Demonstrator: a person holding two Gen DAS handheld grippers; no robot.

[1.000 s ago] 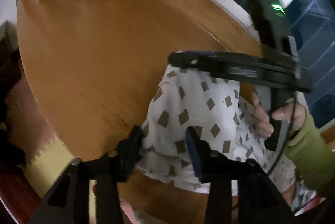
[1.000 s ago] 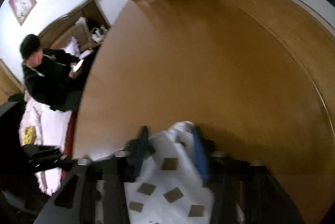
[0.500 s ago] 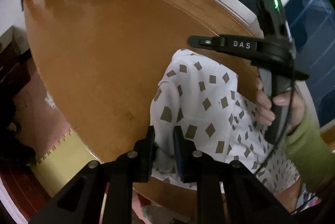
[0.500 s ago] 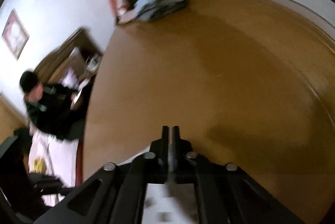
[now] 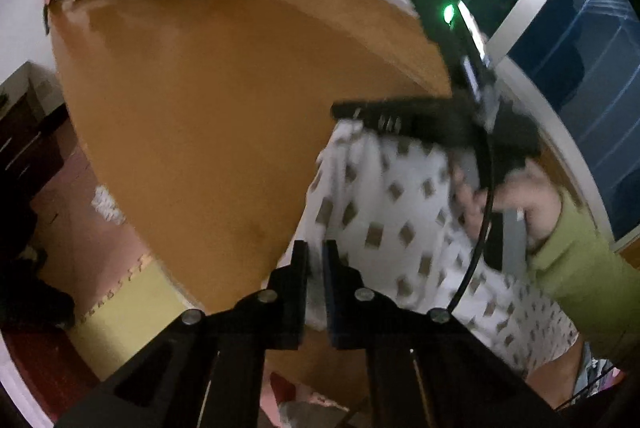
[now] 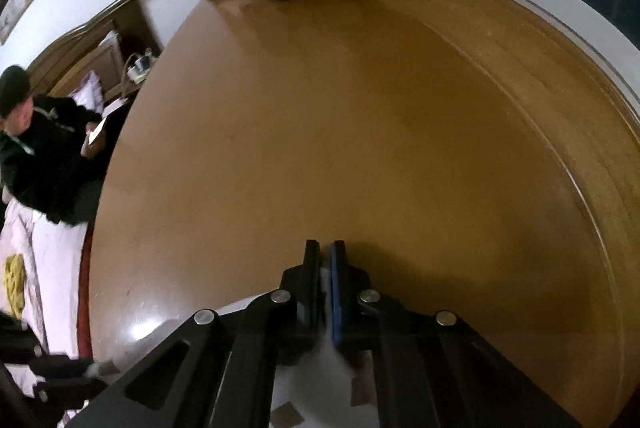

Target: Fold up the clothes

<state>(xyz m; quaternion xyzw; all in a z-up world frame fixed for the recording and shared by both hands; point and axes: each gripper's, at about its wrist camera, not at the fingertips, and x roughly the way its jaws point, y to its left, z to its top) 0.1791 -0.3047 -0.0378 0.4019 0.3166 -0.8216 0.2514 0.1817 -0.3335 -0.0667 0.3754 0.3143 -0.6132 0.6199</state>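
Here, two tools (image 5: 315,260) (image 6: 325,268), one patterned garment (image 5: 384,203).

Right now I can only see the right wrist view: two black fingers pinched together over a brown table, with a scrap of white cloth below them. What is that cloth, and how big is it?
Observer: The left wrist view shows a white garment with brown diamond marks. It spreads from the right gripper back past the near edge of the table.
Operator: Is anything else holding it?
Observer: Yes. The left gripper has its fingers shut on the garment's side edge, close to the table's near rim, so the cloth is stretched between the two grippers.
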